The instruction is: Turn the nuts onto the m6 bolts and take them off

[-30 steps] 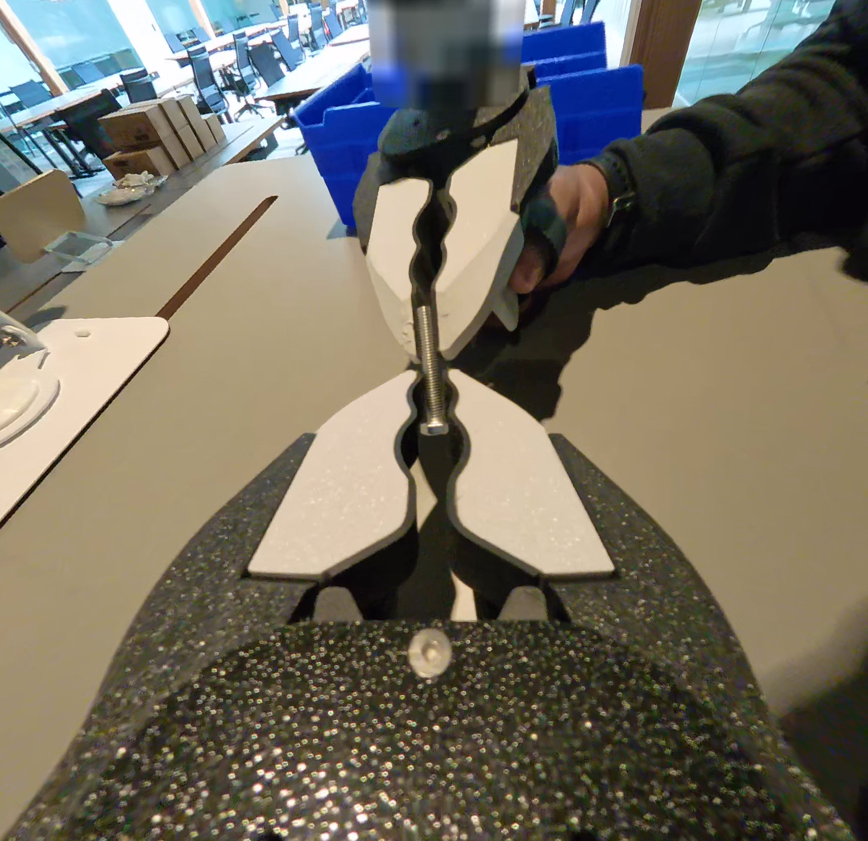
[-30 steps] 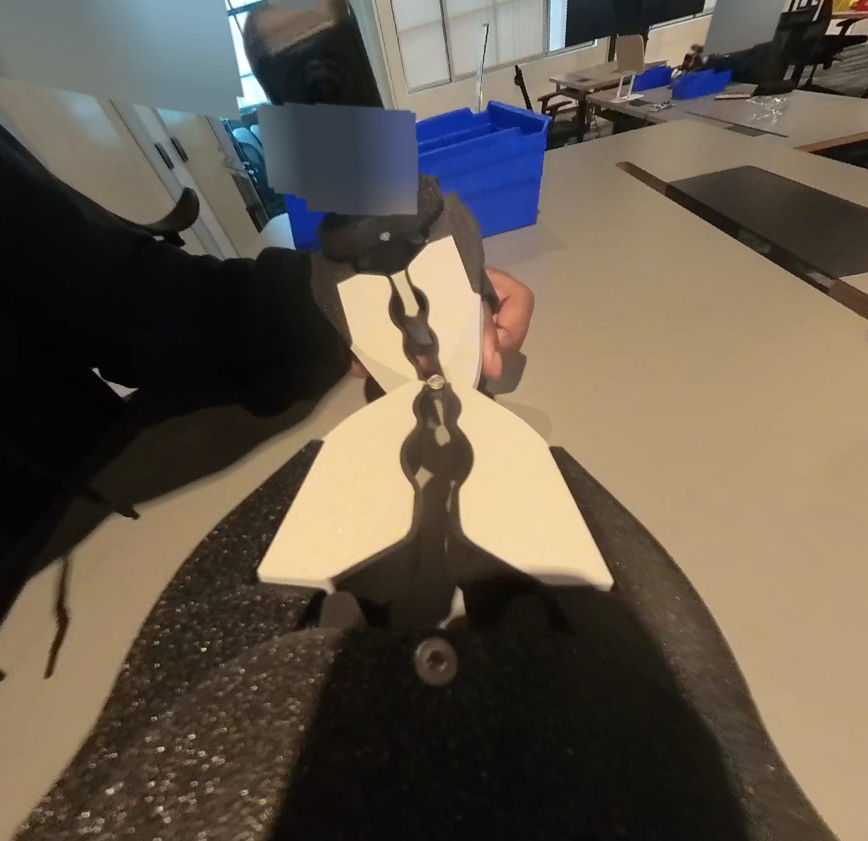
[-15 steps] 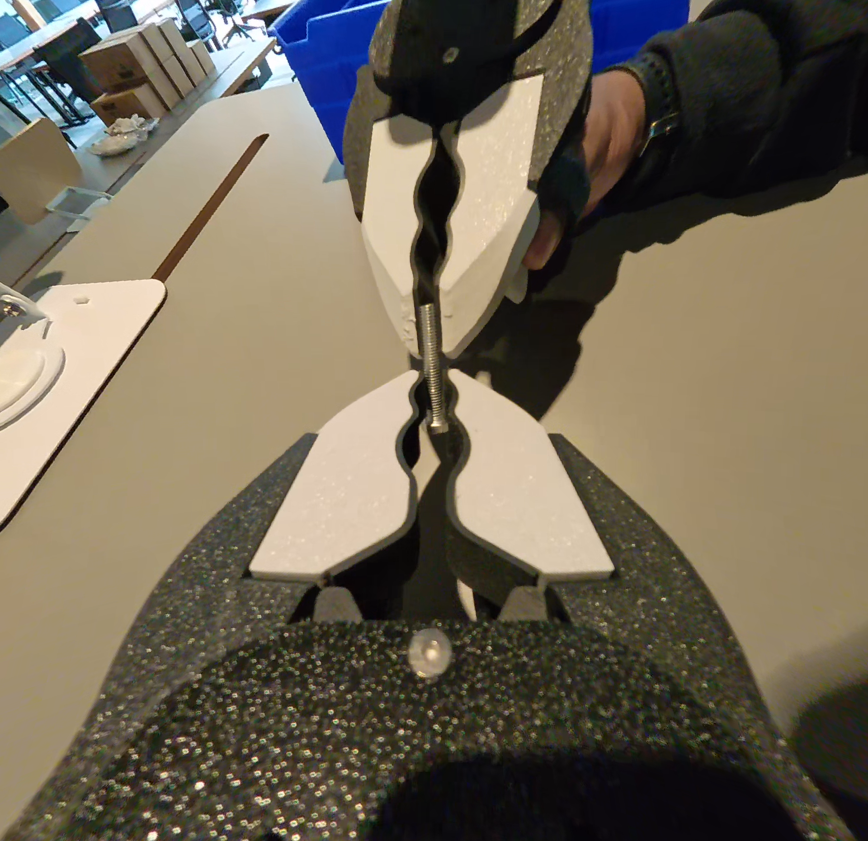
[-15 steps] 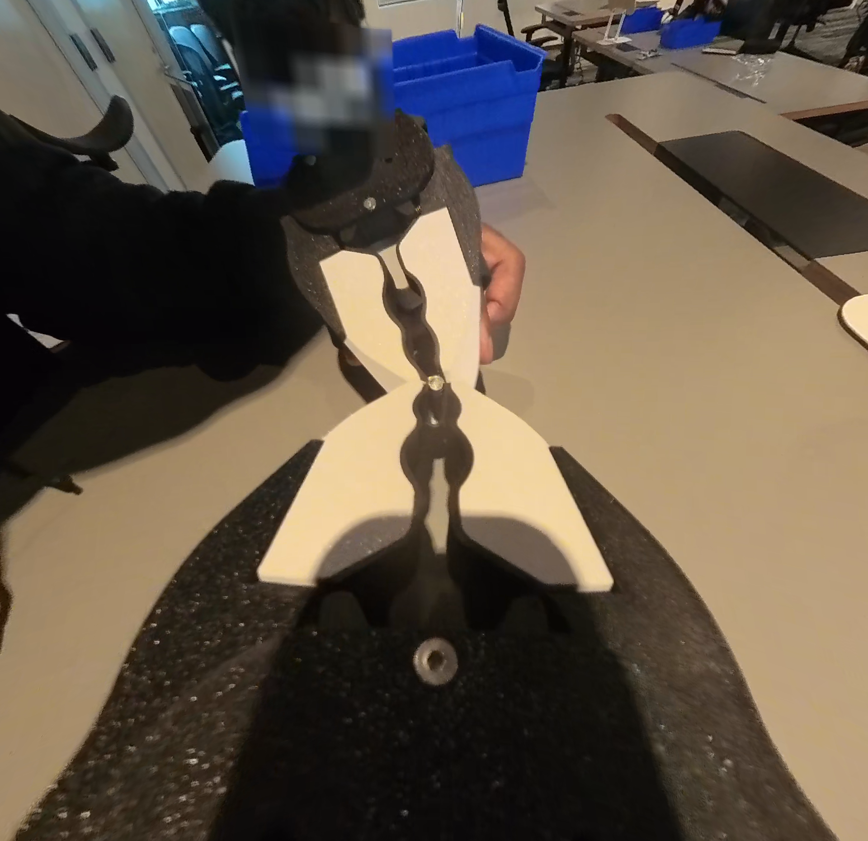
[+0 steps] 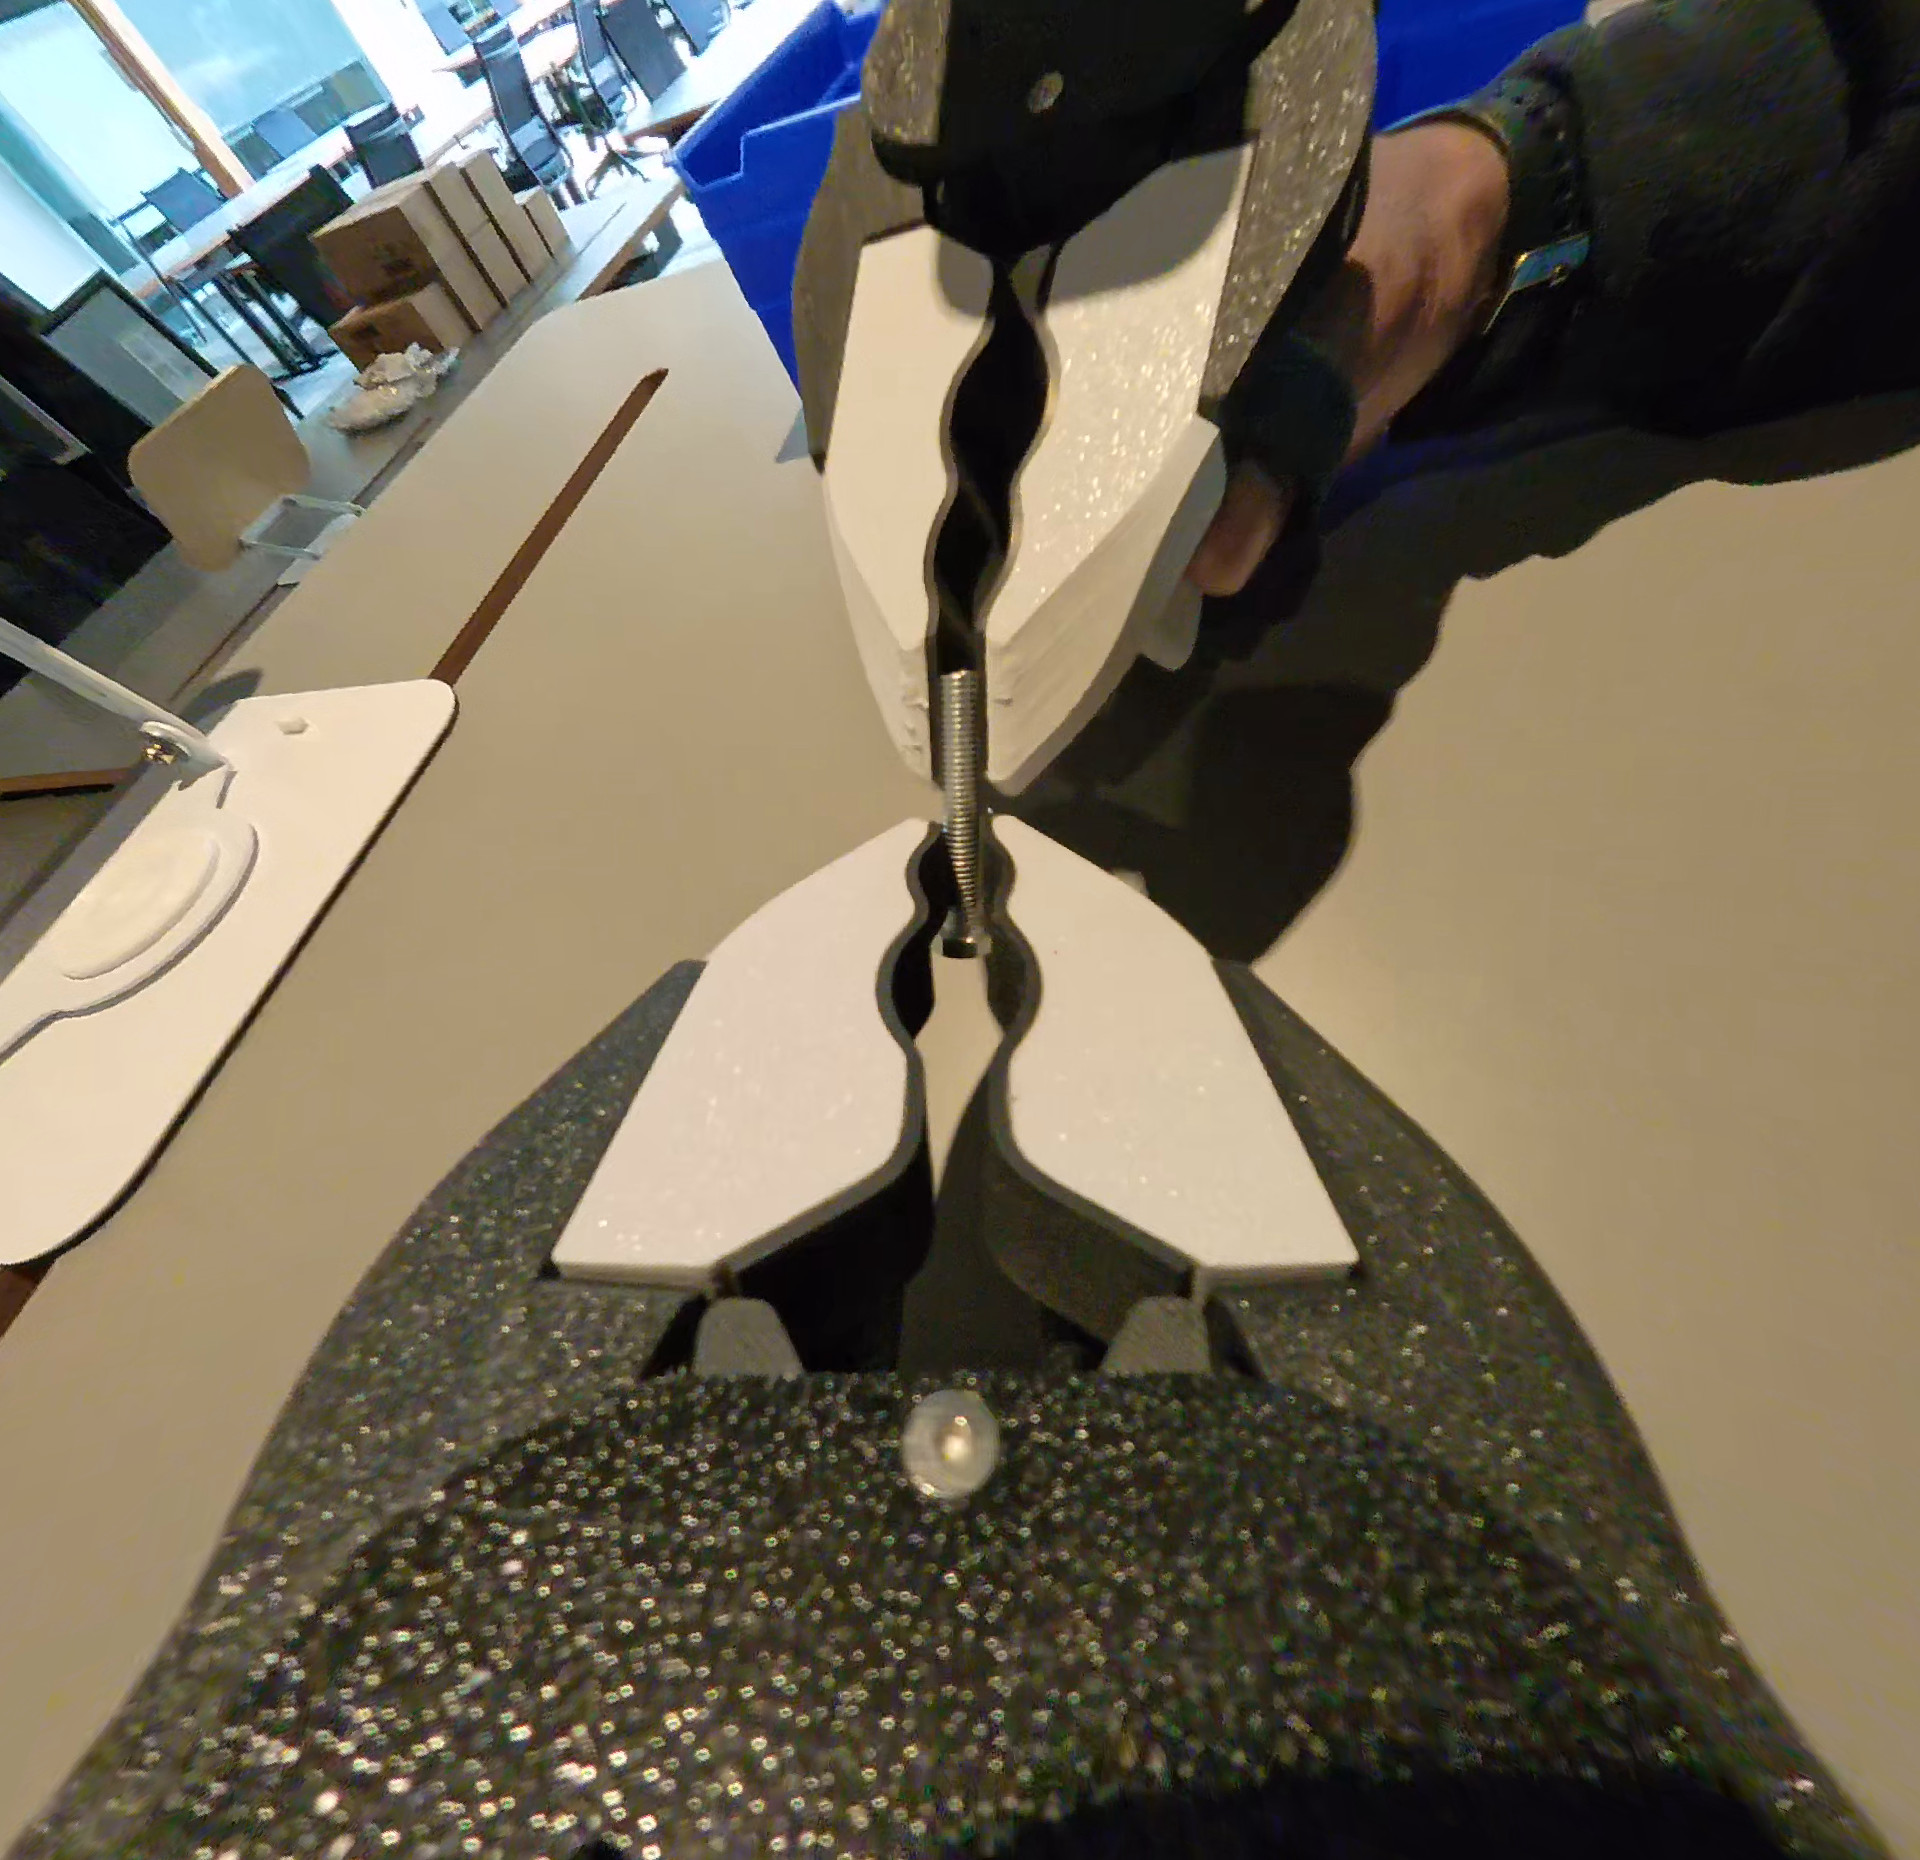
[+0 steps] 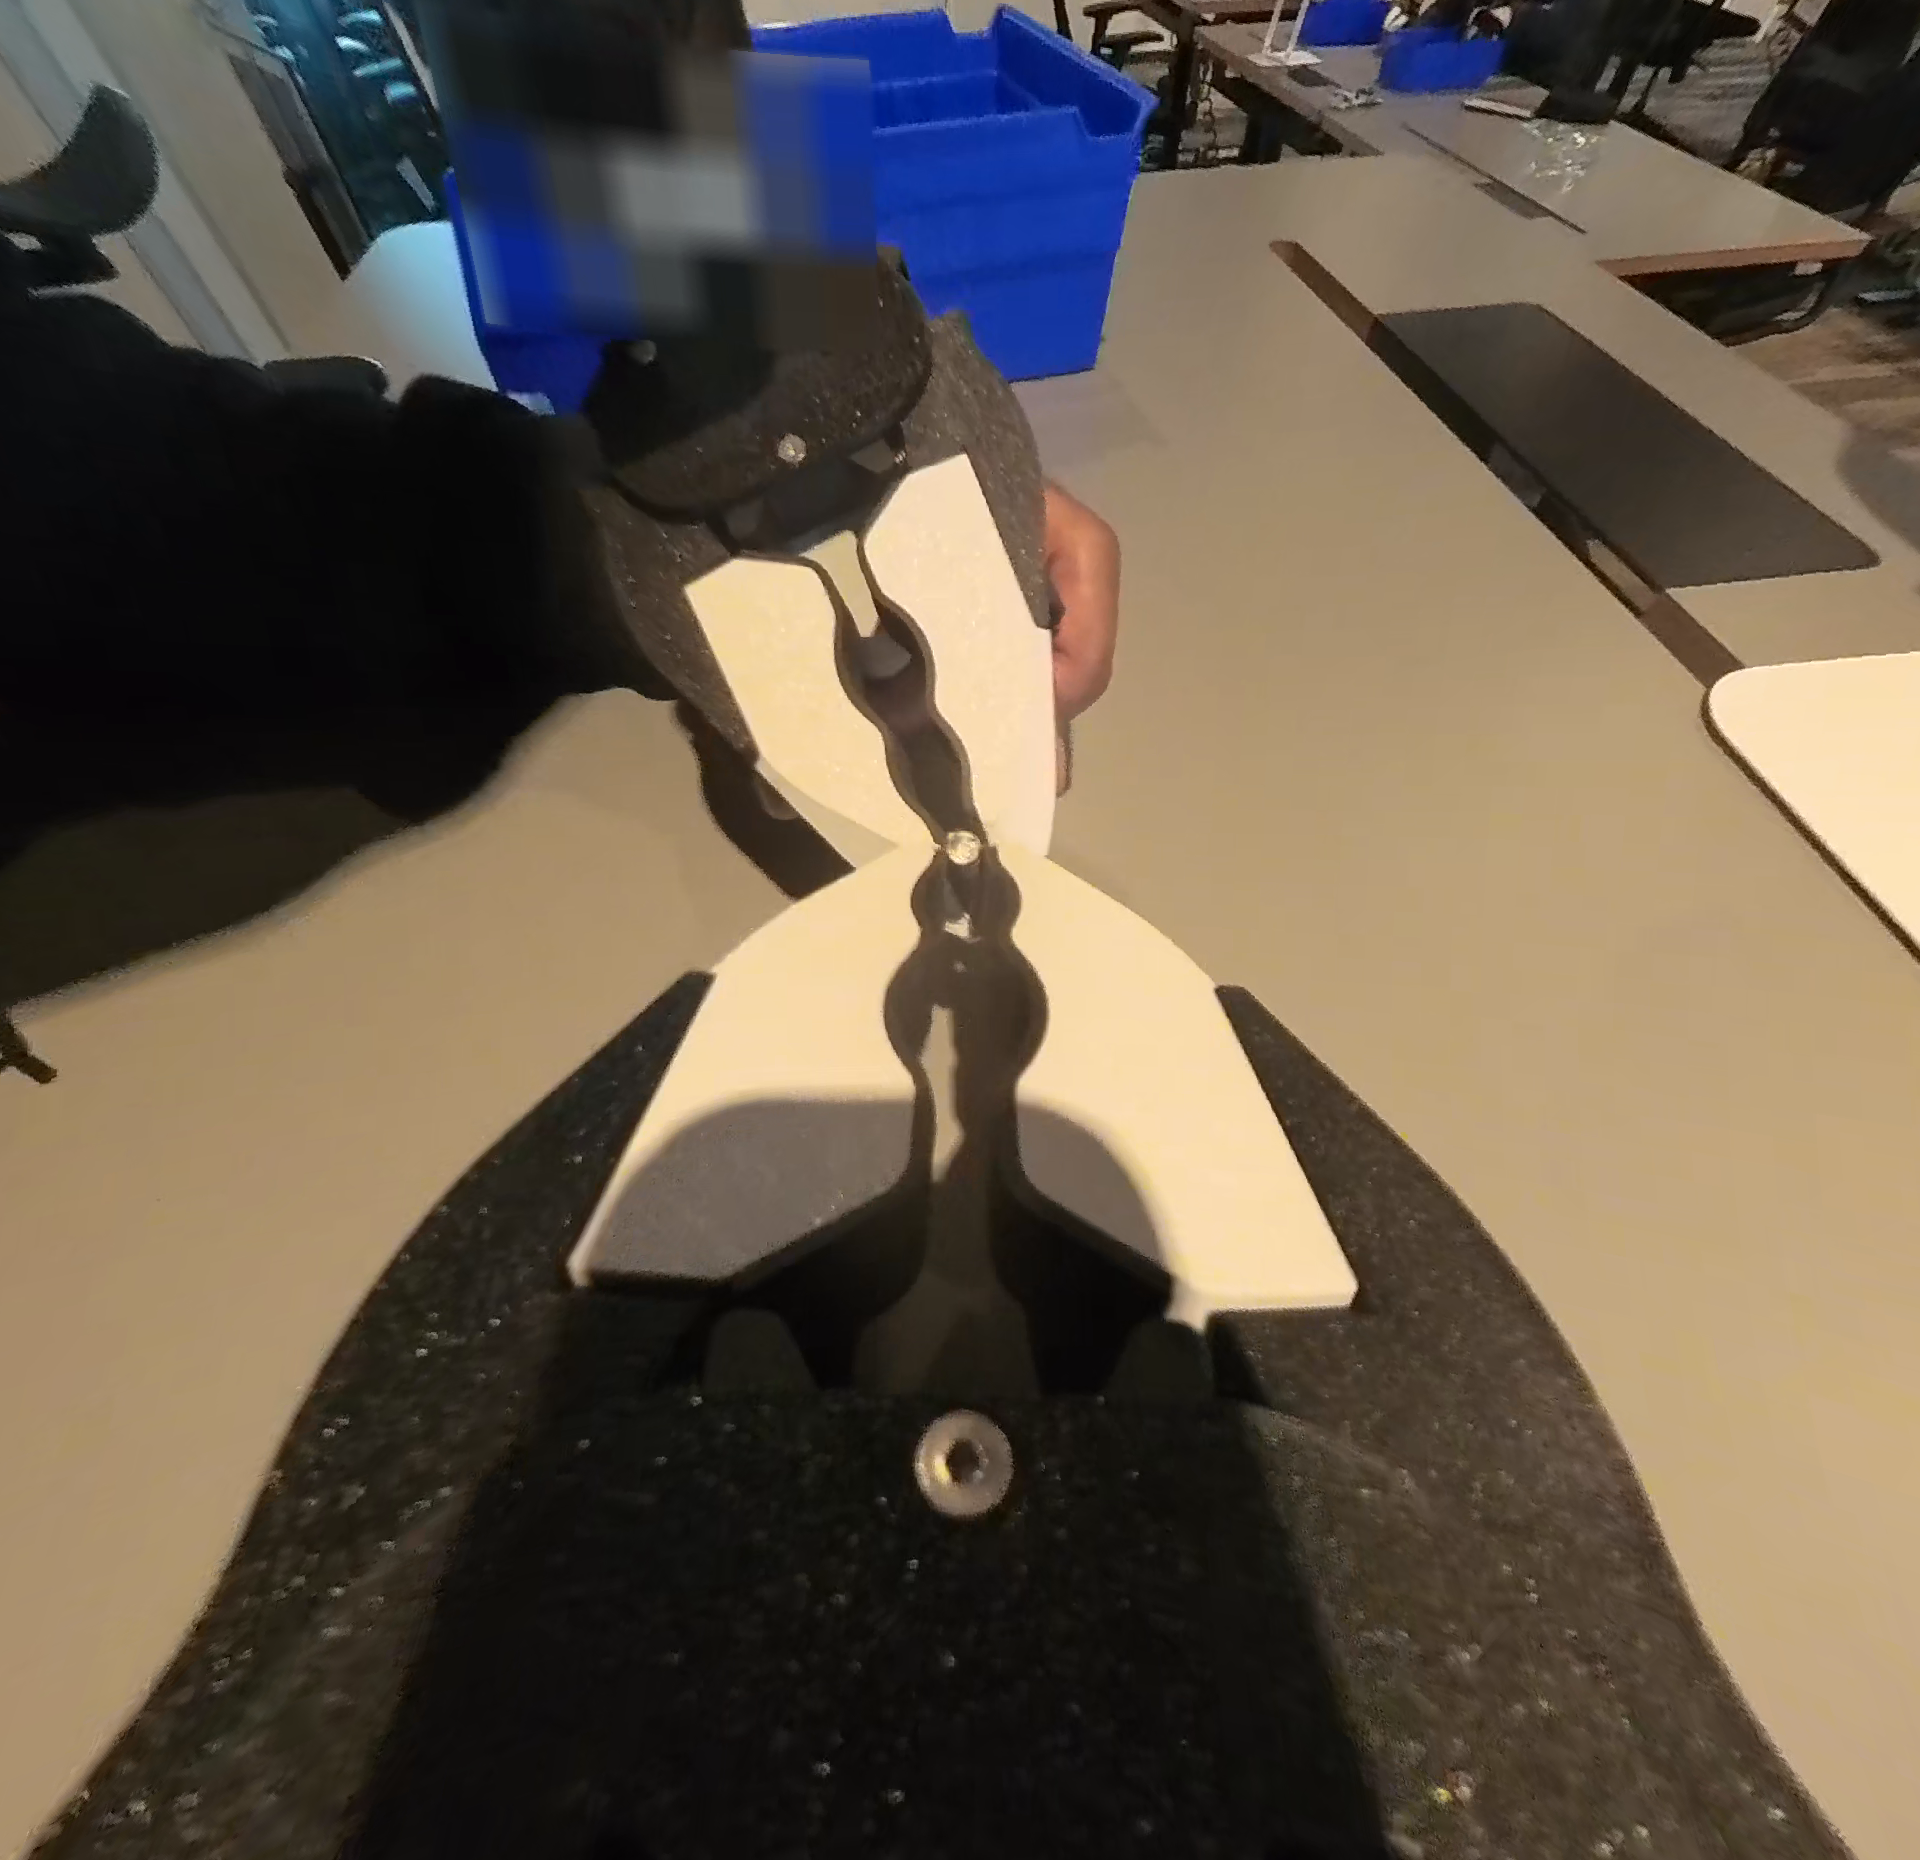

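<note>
Above the grey table (image 5: 1558, 979), the right gripper (image 5: 961, 771) is clamping a bolt (image 5: 958, 771) whose head is sitting between the left gripper (image 5: 961, 834) fingers, seemingly pinched; a tilted twist could jam it; no nut showing

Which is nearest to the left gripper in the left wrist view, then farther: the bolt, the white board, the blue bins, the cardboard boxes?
1. Bolt, between the left gripper fingertips.
2. White board, on the left.
3. Blue bins, ahead past the table.
4. Cardboard boxes, far left.

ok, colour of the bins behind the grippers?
Bright blue bins, clearest in the right wrist view.
</note>
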The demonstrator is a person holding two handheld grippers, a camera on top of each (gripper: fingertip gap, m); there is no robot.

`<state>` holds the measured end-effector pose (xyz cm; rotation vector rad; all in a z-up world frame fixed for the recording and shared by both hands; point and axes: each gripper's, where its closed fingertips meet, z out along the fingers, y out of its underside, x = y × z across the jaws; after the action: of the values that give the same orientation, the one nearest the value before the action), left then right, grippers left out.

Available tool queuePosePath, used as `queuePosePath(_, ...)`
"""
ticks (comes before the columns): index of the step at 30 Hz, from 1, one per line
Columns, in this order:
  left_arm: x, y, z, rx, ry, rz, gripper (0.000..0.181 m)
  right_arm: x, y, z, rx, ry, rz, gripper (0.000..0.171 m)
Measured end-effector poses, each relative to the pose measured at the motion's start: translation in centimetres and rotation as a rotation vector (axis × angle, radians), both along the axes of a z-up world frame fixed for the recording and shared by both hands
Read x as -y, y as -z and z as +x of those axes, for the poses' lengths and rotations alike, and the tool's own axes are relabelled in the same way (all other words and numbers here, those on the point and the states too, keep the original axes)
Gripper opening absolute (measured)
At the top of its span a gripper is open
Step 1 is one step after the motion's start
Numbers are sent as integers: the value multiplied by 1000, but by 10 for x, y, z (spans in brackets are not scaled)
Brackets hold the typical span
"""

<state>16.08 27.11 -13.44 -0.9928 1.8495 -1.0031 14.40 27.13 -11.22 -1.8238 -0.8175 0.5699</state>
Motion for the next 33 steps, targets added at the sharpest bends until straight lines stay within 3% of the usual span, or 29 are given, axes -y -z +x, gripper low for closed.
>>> queuePosePath(3,-2,-1,1,25,-9,34,5,5,-3,5,-23,39,-12,7)
queuePosePath(6,-5,-4,1,66,-23,73,5,21,-6,17,-82,134,-34,19)
queuePosePath(10,-9,-7,2,115,-54,125,5,76,-8,14,-78,184,-79,24)
queuePosePath(16,-10,-3,6,112,-75,174,5,196,25,-36,138,-11,-253,22)
queuePosePath(20,-11,-5,6,119,-83,173,5,250,32,-80,212,-188,-302,17)
queuePosePath(33,-11,-2,8,99,-81,188,5,278,66,-107,405,-283,-445,16)
